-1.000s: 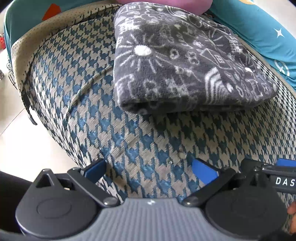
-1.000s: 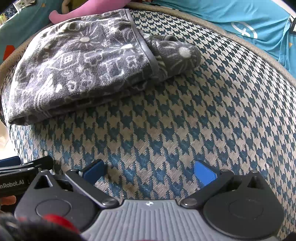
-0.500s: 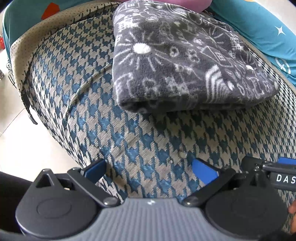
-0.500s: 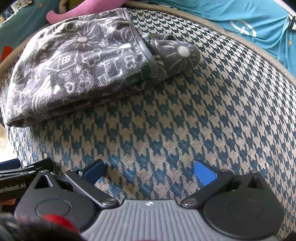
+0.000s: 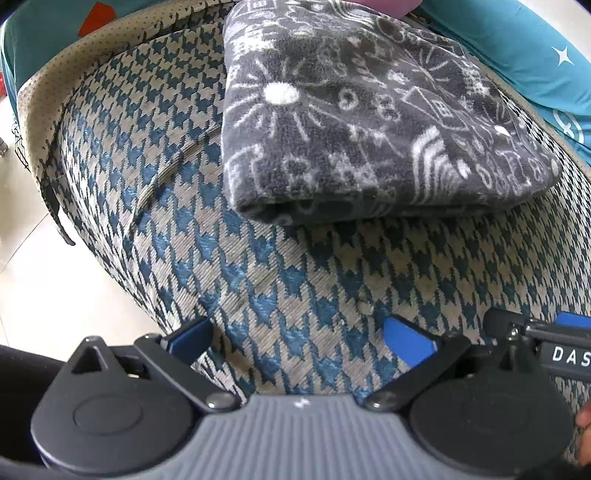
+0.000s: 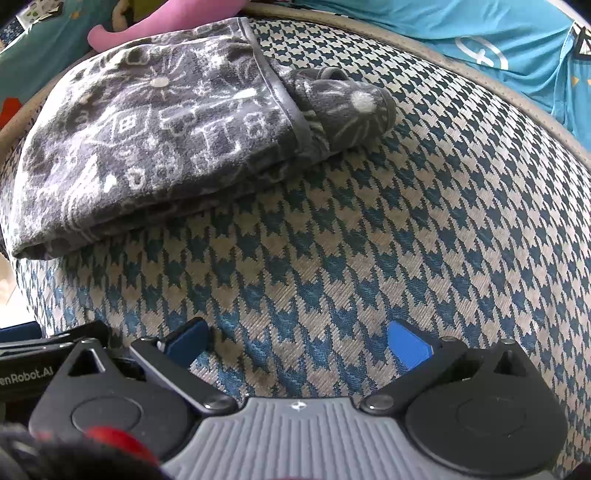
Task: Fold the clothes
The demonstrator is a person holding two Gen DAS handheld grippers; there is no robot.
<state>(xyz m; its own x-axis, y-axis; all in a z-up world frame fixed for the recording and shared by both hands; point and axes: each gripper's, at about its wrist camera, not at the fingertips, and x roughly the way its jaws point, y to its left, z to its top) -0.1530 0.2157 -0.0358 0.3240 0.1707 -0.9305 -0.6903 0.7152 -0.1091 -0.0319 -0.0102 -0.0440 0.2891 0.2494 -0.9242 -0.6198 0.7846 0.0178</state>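
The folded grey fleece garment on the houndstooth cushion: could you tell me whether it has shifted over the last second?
No. The folded grey fleece garment lies at the same spot on the houndstooth cushion; its front fold crosses the same checks.

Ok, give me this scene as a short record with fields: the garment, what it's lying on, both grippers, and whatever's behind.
garment: grey patterned fleece, folded into a flat bundle, one rolled end sticking out on its right side
surface: blue and beige houndstooth cushion, garment lying on it
left gripper: open, empty, short of the garment
right gripper: open, empty, short of the garment
behind: teal fabric, pink object
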